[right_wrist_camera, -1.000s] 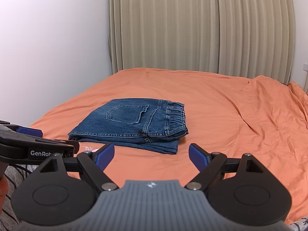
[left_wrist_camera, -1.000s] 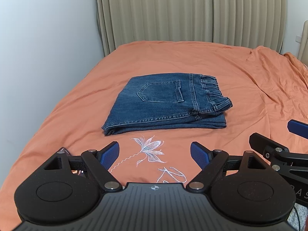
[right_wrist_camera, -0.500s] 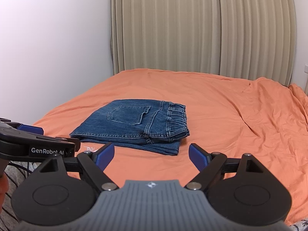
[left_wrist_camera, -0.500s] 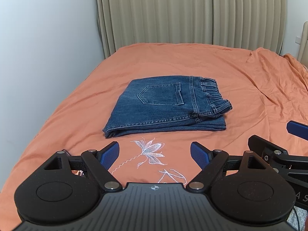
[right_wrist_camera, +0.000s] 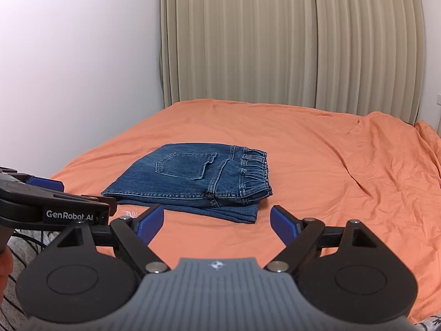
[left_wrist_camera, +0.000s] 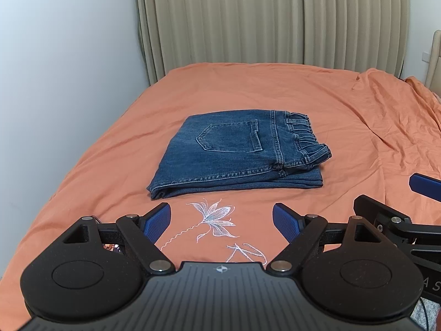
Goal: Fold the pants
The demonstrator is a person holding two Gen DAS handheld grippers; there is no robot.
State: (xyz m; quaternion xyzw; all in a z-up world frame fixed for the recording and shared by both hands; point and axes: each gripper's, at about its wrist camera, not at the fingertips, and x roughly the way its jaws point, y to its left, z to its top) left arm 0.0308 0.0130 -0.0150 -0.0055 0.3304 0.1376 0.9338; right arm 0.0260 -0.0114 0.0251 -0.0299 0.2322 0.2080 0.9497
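The bed [left_wrist_camera: 275,88] is carrying the jeans [left_wrist_camera: 237,157] as a squared stack at 12 o'clock. Over the last second both views are drawing back from it, so folding is judged complete. The left gripper [left_wrist_camera: 222,220] and right gripper [right_wrist_camera: 217,219] are standing spread wide, holding nothing. The stack's lower layers are lying hidden; the sheet's embroidery [left_wrist_camera: 215,220] is partly cut off.

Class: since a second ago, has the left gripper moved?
Yes. The left gripper has drawn back slightly: the jeans and curtain sit a little lower in its view.
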